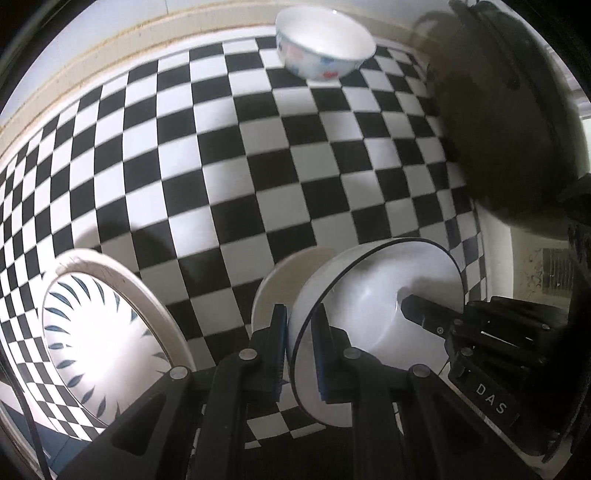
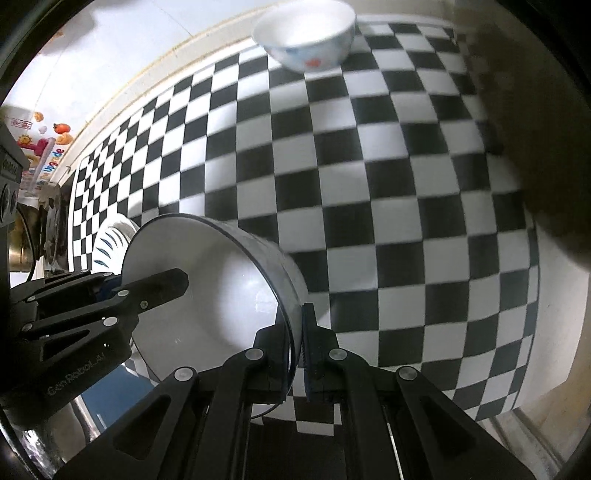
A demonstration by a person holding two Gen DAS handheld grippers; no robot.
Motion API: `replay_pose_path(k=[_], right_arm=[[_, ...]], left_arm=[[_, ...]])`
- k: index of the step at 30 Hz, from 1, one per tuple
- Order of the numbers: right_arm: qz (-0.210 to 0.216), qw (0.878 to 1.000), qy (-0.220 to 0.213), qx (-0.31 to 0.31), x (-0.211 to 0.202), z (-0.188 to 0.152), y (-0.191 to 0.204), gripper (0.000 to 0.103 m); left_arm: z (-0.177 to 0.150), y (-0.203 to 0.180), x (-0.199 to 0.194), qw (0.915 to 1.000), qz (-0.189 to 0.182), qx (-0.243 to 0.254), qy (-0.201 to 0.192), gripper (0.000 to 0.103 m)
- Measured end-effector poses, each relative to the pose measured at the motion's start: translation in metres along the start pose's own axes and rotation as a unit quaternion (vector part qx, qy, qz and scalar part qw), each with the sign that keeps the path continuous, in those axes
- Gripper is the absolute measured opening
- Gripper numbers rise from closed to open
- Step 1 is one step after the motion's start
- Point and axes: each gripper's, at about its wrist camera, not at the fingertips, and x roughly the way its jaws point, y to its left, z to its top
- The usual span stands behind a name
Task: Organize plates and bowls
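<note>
Both tongs gripped 1 white black-rimmed bowl [image 1: 373, 306] by opposite rim walls: left tongs [image 1: 299, 354] and right tongs [image 2: 295, 354] were each clamped shut on it. The bowl hung tilted above the checkered bench [image 1: 258, 166], near the leaf-patterned plate [image 1: 99, 332] (the floral bowl [image 1: 321, 44] sat well apart). Advice: keep both hands level and lower evenly.

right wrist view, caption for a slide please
Both tools grip a white bowl's rim above a checkered cloth; small bowl beyond.
</note>
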Motion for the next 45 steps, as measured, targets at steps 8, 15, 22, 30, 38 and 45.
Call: replay_pose_path(k=[8, 15, 22, 30, 38, 45], right_arm=[[-0.002, 1.0, 0.013, -0.003, 0.021, -0.008, 0.003, 0.007], [-0.01, 0.999, 0.028, -0.012, 0.028, -0.001, 0.01, 0.011], [-0.025, 0.999, 0.034, -0.022, 0.029, 0.002, 0.017, 0.011], [-0.032, 0.999, 0.032, -0.026, 0.029, 0.003, 0.021, 0.011], [-0.043, 0.998, 0.028, -0.025, 0.029, 0.004, 0.014, 0.012], [-0.039, 0.998, 0.03, -0.023, 0.027, 0.004, 0.013, 0.012]], left_arm=[[-0.004, 0.008, 0.017, 0.9997, 0.007, -0.009, 0.022, 0.011], [-0.004, 0.013, 0.023, 0.9994, 0.013, -0.017, 0.027, 0.012], [-0.007, 0.013, 0.021, 0.9994, 0.011, -0.02, 0.027, 0.012], [-0.009, 0.016, 0.022, 0.9993, 0.006, -0.023, 0.028, 0.012], [-0.009, 0.014, 0.023, 0.9996, 0.008, -0.017, 0.023, 0.013], [-0.009, 0.014, 0.023, 0.9997, -0.001, -0.006, 0.023, 0.014]])
